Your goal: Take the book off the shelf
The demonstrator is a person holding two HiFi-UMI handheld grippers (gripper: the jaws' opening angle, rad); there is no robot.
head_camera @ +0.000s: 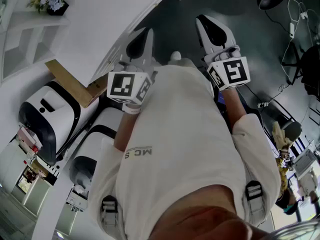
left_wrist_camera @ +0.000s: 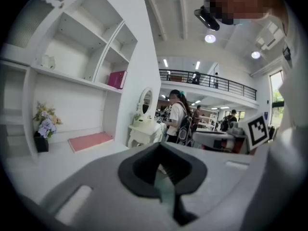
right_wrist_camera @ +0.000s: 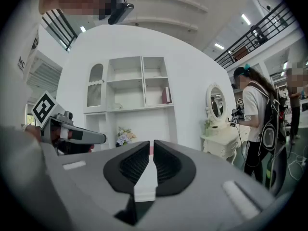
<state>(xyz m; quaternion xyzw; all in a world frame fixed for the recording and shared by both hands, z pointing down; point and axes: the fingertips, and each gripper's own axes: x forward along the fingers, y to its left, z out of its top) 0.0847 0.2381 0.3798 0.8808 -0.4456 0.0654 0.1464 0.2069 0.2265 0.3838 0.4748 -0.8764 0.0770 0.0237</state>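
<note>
A dark pink book [left_wrist_camera: 117,79] stands upright in an upper right compartment of the white shelf unit [left_wrist_camera: 72,76]; in the right gripper view the book [right_wrist_camera: 166,95] is small and far off. A flat pink item [left_wrist_camera: 90,141] lies on the unit's counter. My left gripper [left_wrist_camera: 160,150] is shut and empty, well short of the shelf. My right gripper [right_wrist_camera: 152,148] is also shut with nothing in it. In the head view both the left gripper [head_camera: 141,43] and the right gripper [head_camera: 212,31] are held out in front of the chest.
A flower pot [left_wrist_camera: 44,124] stands on the counter's left side. A white vanity with an oval mirror [right_wrist_camera: 219,129] is to the right of the shelf, and a person with a backpack [right_wrist_camera: 257,119] stands beside it. White machines [head_camera: 47,119] and a cardboard piece [head_camera: 70,81] are at the lower left.
</note>
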